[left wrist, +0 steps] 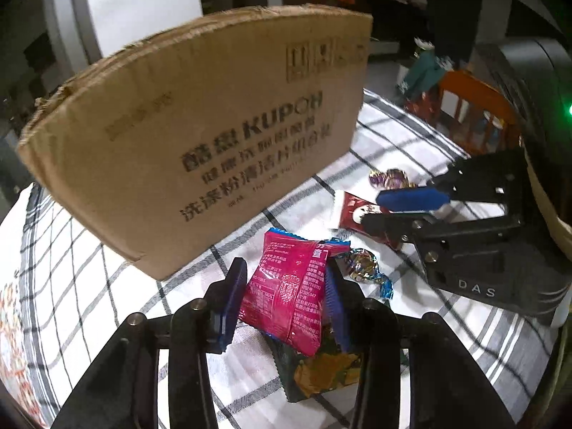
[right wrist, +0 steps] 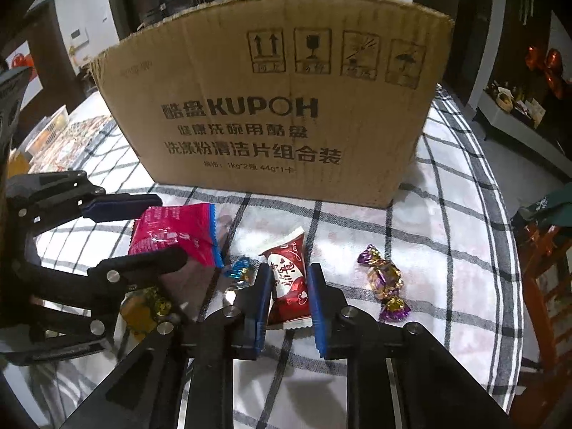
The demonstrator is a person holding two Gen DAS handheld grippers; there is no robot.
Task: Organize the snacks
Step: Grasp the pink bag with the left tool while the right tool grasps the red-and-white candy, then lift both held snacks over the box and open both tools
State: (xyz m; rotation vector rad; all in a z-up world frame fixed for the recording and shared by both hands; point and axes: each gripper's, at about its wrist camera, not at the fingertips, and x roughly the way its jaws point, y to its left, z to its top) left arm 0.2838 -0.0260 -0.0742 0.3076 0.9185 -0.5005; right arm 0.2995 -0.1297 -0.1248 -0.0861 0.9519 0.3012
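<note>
Here, 2 snacks are gripped at once. The left gripper [left wrist: 286,296] is closed on the pink packet [left wrist: 289,286], which is raised at a tilt over a dark green packet [left wrist: 321,368] lying on the checked cloth [left wrist: 250,368]. The right gripper [right wrist: 287,286] is closed on the red-and-white candy [right wrist: 287,279], whose long axis runs along the fingers and points at the cardboard box [right wrist: 279,107]. The box is seen straight ahead of both grippers, its near wall standing taller than the held snacks, so a lift over its rim is judged to be required. The purple candy [right wrist: 386,282] is left just right of the right gripper, and the blue candy [right wrist: 237,271] lies between the 2 grippers.
</note>
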